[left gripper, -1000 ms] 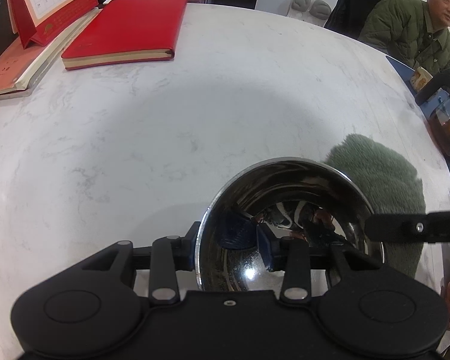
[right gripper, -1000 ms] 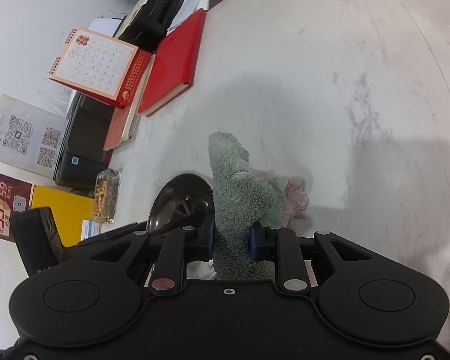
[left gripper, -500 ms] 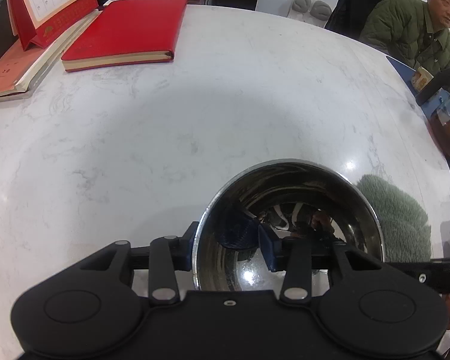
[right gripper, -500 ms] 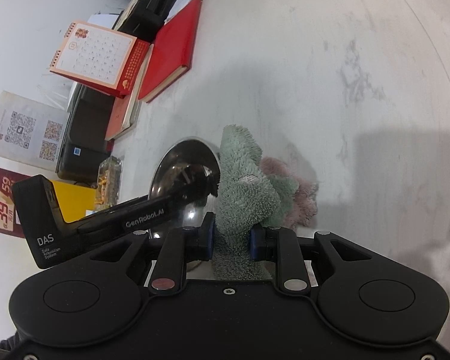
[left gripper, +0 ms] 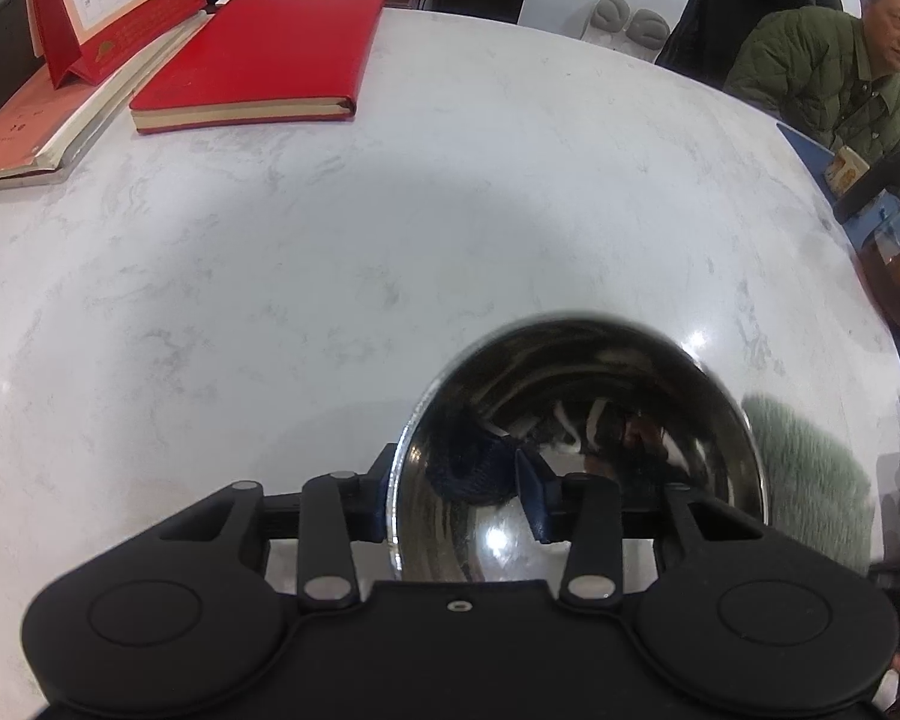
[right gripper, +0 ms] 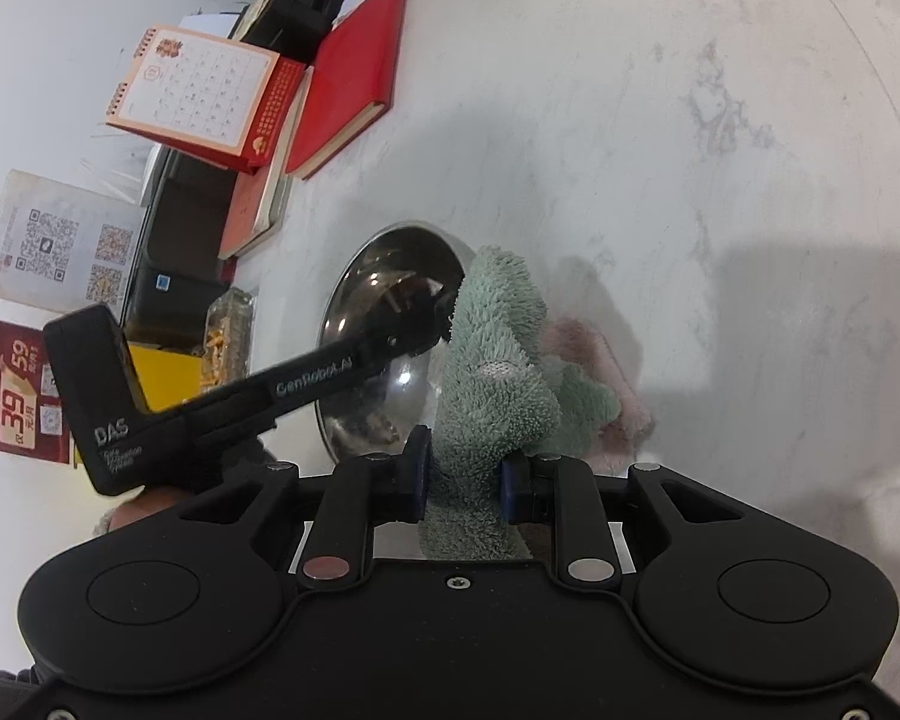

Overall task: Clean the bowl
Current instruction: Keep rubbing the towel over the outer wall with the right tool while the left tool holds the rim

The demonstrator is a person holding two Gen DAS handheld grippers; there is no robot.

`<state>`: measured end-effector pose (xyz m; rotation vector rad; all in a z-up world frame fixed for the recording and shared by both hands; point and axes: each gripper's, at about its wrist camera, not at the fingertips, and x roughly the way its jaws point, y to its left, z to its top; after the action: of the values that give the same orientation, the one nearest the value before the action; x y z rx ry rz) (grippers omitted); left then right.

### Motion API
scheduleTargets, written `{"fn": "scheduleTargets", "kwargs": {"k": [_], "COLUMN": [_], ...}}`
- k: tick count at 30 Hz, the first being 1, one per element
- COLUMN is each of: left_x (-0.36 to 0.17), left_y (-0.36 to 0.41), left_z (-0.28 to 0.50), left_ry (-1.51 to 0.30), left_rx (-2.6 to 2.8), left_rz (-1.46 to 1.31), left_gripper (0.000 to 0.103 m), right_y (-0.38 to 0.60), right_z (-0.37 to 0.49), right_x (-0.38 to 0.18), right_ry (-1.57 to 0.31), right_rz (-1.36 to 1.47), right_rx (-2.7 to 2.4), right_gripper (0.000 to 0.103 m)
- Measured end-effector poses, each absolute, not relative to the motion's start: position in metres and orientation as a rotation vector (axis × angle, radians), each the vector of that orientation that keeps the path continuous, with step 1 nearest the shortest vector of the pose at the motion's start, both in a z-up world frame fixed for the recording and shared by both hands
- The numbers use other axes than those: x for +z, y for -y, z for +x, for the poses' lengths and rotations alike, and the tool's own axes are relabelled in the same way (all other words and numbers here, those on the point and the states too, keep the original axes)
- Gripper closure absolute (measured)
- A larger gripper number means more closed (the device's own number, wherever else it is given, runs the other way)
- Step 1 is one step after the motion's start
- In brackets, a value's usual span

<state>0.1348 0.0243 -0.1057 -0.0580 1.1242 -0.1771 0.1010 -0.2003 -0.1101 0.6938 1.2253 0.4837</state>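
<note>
The left tool (left gripper: pixel 459 495) pinches the near rim of the shiny round steel bowl (left gripper: pixel 576 450), one finger outside the wall and one inside. The right tool (right gripper: pixel 465 477) is clamped on a shaggy green cloth (right gripper: pixel 495 378), which stands just beside the bowl's rim and seems to touch it, though the contact is hard to see. The bowl sits tilted over the white marbled bench (left gripper: pixel 330 228). Well apart lies a red hardcover notebook (left gripper: pixel 264 60).

Bright, even room light; soft shadows pool mid-counter (left gripper: pixel 390 228), glare spots glint inside the steel bowl (left gripper: pixel 576 450), and fisheye bending warps every edge.
</note>
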Motion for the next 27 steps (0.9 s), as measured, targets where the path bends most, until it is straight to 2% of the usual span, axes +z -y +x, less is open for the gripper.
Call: {"fn": "scheduleTargets", "kwargs": {"k": [13, 20, 25, 27], "left_x": [-0.093, -0.096, -0.097, -0.097], "left_y": [-0.039, -0.036, -0.043, -0.047], "left_z": [0.131, 0.166, 0.162, 0.155], "left_ry": [-1.144, -1.136, -1.158, -1.176], "left_rx": [-0.186, -0.204, -0.197, -0.196], "left_rz": [-0.072, -0.027, -0.042, -0.059], "left_gripper": [0.072, 0.072, 0.086, 0.087], "right_y": [0.194, 0.193, 0.19, 0.189], "right_z": [0.154, 0.16, 0.172, 0.178], "right_x": [-0.1, -0.104, -0.105, -0.106], "right_ry": [-1.15, -1.159, -1.158, -1.156], "right_rz": [0.552, 0.572, 0.558, 0.554], "right_rx": [0.49, 0.495, 0.496, 0.501], "right_gripper": [0.081, 0.081, 0.081, 0.081]}}
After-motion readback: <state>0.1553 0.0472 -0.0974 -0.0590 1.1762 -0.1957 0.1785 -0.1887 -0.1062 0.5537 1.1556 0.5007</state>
